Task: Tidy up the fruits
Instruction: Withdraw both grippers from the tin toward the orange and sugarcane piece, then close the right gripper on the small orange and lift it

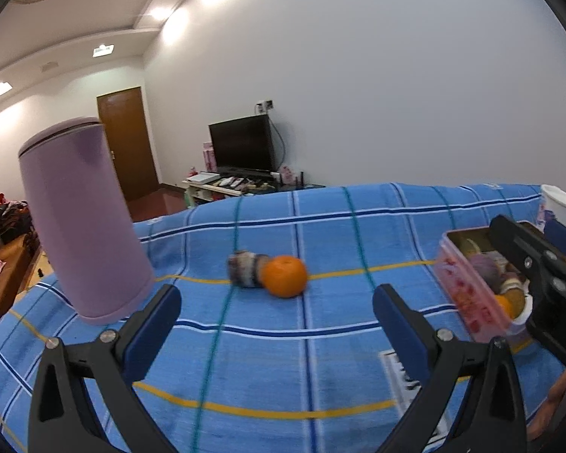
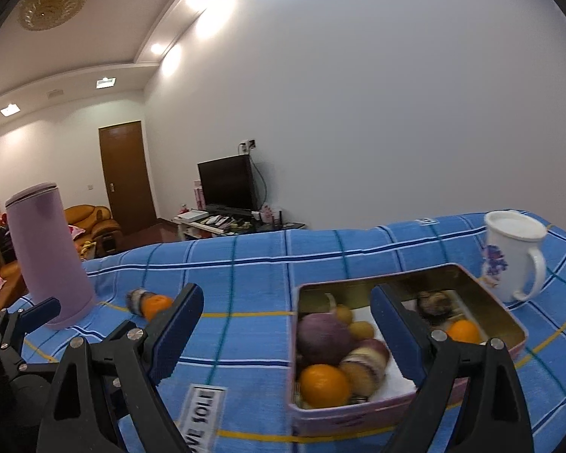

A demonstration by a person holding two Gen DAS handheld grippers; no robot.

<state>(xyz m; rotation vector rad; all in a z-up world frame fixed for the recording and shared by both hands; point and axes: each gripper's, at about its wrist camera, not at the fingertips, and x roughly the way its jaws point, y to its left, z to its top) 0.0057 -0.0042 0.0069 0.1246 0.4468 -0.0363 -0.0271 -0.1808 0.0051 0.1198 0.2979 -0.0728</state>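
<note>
The left gripper (image 1: pixel 276 304) has black plastic arms shaped like clamp handles, silver round screws at the joints and dark blue ribbed pads (image 1: pixel 153 334). The right gripper (image 2: pixel 286 304) is built alike, and white lettering marks its black body.

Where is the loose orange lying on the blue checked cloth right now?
In the left wrist view the orange lies mid-cloth, against a small striped object, between the lilac canister on the left and the pink tin on the right.
</note>
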